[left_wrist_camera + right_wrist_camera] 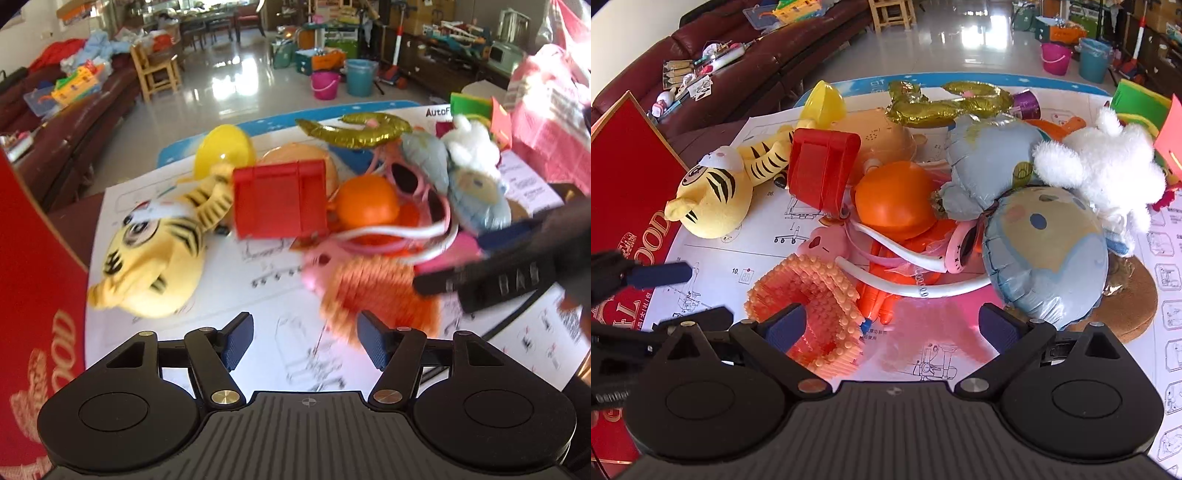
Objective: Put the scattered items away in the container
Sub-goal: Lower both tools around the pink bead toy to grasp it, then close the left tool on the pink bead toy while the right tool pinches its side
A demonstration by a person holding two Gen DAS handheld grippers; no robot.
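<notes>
Almost nothing looks tidied: the toys lie in one heap on the instruction sheet (713, 254), and I hold none of them. My left gripper (305, 341) has its jaws apart over bare paper, empty. My right gripper (892, 326) is also spread wide and empty, its left finger just over the orange bristly block piece (809, 295).

Taking the red plastic scoop (822, 173) as the marker: the tiger plush (716, 192) lies to its left, touching it; the orange ball (895, 199) sits just to its right; the yellow egg half (825, 101) stands behind it. Further right are the pale blue foil balloon (1045, 254) and the white plush (1104, 166), with the gold foil balloon (945, 103) behind them.

The red box (624, 177), at the far left of the scoop beyond the tiger, is probably the container; I cannot see whether anything is inside. I judge the whole pile remains to be moved.
</notes>
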